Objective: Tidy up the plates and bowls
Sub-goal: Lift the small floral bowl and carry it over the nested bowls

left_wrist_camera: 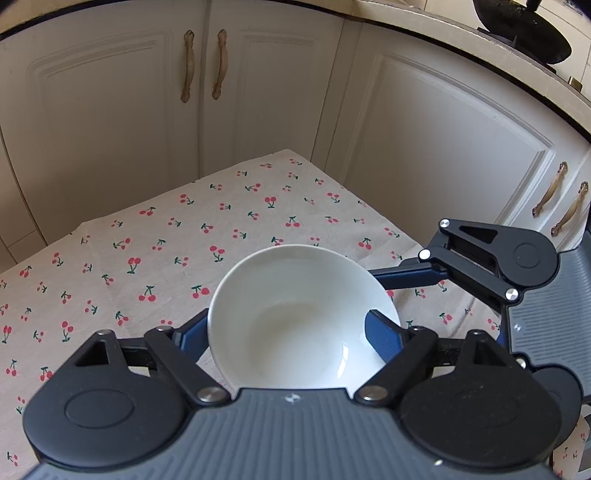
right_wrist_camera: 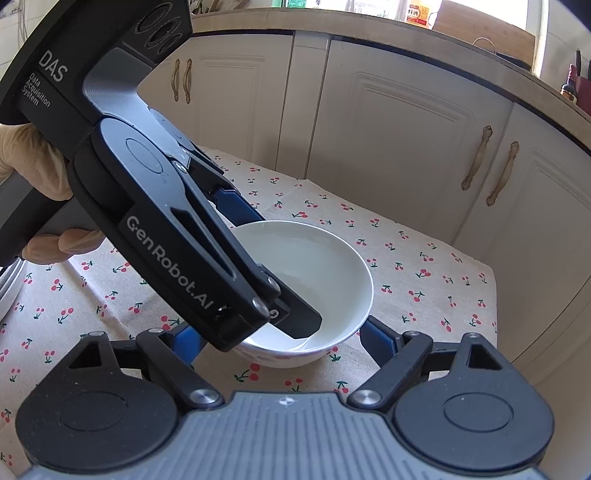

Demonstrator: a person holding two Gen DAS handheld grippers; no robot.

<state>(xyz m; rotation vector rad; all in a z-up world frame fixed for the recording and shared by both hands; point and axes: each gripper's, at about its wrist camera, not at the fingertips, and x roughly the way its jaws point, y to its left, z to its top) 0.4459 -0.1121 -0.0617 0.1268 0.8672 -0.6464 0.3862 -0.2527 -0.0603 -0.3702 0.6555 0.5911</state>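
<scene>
A white bowl point(left_wrist_camera: 295, 314) point(right_wrist_camera: 317, 266) stands upright on the cherry-print cloth point(left_wrist_camera: 166, 236), with both grippers on it. My left gripper point(left_wrist_camera: 286, 332) point(right_wrist_camera: 290, 273) comes in from the upper left of the right wrist view. One of its fingers point(left_wrist_camera: 192, 338) lies against the outside of the wall; the other crosses the rim, with its tip over the inside. My right gripper point(right_wrist_camera: 280, 328) flanks the bowl low down, and its right fingertip point(right_wrist_camera: 371, 325) touches the side. The left fingertip is hidden behind the left gripper.
White cabinet doors point(left_wrist_camera: 424, 129) with bronze handles point(right_wrist_camera: 476, 158) stand close behind the cloth-covered table. A black wok point(left_wrist_camera: 524, 33) sits on the counter above. A white plate edge point(right_wrist_camera: 9, 288) shows at far left. A gloved hand point(right_wrist_camera: 33, 166) holds the left gripper.
</scene>
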